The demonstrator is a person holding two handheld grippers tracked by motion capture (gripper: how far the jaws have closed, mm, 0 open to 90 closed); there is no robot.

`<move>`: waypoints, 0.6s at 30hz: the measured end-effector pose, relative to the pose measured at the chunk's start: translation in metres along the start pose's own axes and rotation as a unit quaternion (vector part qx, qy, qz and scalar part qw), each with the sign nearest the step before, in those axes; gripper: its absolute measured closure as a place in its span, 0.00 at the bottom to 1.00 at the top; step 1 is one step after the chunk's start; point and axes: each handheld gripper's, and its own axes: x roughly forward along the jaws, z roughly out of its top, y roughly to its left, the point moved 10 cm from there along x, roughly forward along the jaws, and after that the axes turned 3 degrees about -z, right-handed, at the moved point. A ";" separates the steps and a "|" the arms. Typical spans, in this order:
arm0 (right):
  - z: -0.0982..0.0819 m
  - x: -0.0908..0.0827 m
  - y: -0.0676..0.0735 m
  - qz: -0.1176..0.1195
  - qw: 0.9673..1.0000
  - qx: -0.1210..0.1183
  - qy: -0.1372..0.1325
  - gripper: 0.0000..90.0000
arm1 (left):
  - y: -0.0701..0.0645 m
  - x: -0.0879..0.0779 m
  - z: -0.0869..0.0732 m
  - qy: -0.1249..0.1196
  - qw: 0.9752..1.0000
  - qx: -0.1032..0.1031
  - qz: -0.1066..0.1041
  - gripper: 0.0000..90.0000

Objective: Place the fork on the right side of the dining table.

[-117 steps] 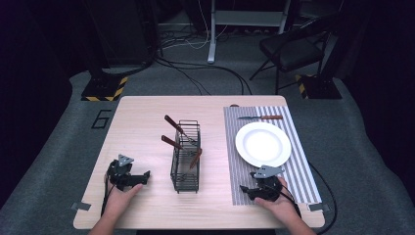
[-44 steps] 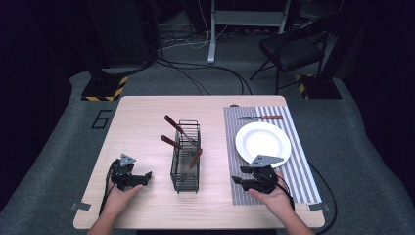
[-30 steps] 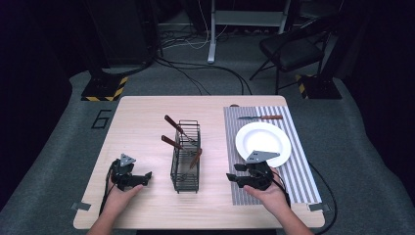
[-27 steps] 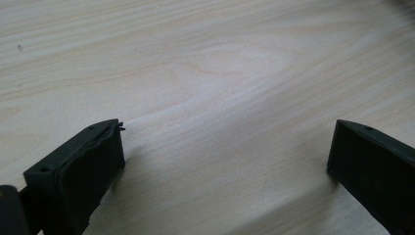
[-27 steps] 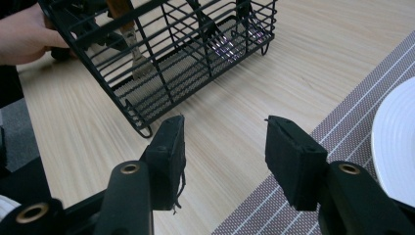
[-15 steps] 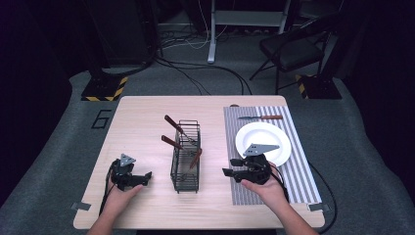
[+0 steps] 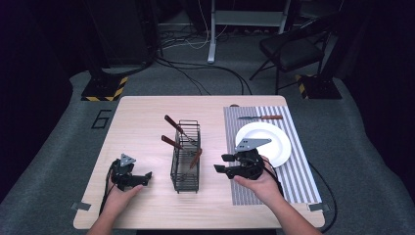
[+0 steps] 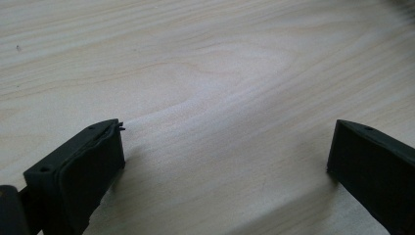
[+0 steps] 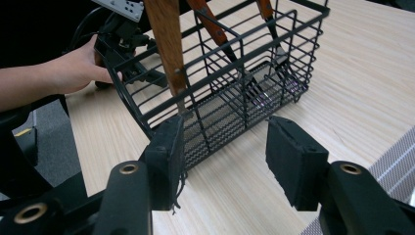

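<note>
A black wire basket (image 7: 186, 157) stands upright mid-table with three wooden-handled utensils (image 7: 172, 123) leaning in it. In the right gripper view the basket (image 9: 230, 88) is close ahead, one wooden handle (image 9: 166, 44) at its near corner. My right gripper (image 7: 221, 163) hovers just right of the basket and points at it, apart from it; its jaws (image 9: 225, 142) are open with nothing between them. My left gripper (image 7: 145, 176) rests left of the basket, open (image 8: 225, 147) over bare wood.
A grey striped mat (image 7: 293, 171) covers the table's right side, with a white plate (image 7: 269, 142) on it and a wooden-handled knife (image 7: 262, 117) beyond the plate. The person's other hand (image 9: 73, 68) shows behind the basket. Cables and a chair lie on the floor past the table.
My right gripper has lifted off the mat's near part and moved left and up toward the basket. The left gripper, basket, plate and knife have stayed put.
</note>
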 end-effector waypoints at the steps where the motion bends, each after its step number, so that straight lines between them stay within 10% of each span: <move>1: 0.001 0.001 0.001 0.001 1.000 -0.001 -0.001 0.54 | 0.000 0.000 0.000 0.000 1.000 0.000 0.000 0.00; 18: 0.034 0.014 0.022 0.024 0.999 -0.028 -0.015 0.60 | -0.001 0.000 -0.001 0.003 1.000 0.001 -0.003 0.00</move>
